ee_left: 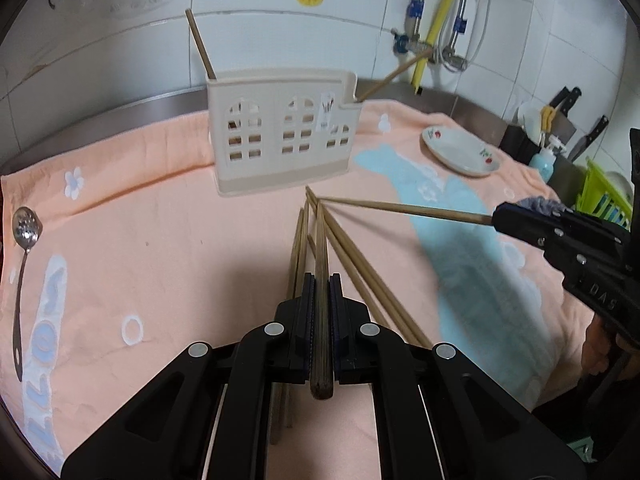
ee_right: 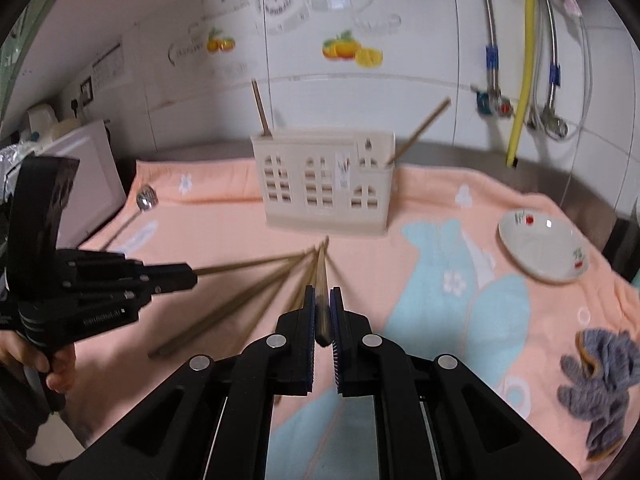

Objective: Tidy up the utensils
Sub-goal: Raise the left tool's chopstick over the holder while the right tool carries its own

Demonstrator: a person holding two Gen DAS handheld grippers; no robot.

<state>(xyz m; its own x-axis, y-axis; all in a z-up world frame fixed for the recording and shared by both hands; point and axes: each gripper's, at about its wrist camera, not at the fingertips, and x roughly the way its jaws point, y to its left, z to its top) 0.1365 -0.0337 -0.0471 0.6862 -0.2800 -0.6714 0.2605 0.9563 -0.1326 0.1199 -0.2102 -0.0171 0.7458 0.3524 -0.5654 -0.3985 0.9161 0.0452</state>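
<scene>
Leftmost in the left wrist view, a slotted spoon point(ee_left: 26, 232) lies flat near the left edge of the peach towel point(ee_left: 160, 248), well apart from everything else. Further right, toward the back of the towel, stands the cream utensil holder point(ee_left: 280, 136), upright, with window-shaped cutouts; one chopstick point(ee_left: 200, 46) rises from its left end and another point(ee_left: 394, 74) leans out to the right from the low compartment at its right end. Below the holder, the left gripper point(ee_left: 321, 280) is clamped tight on a single dark chopstick point(ee_left: 321, 248), which runs along between the pads with its thick end sticking out behind them. Just beside it, several loose chopsticks point(ee_left: 352, 264) lie fanned on the towel, their tips gathered near the front of the holder. To the right, the right gripper point(ee_right: 322, 292) is closed narrow on its own chopstick point(ee_left: 404, 208), held clear of the towel and pointing toward that same cluster of tips; in the right wrist view this stick is blurred between the pads. A white plate point(ee_left: 460, 152) with small red prints rests on the towel near its right edge, and a grey knitted cloth point(ee_right: 600, 380) lies at the far right
</scene>
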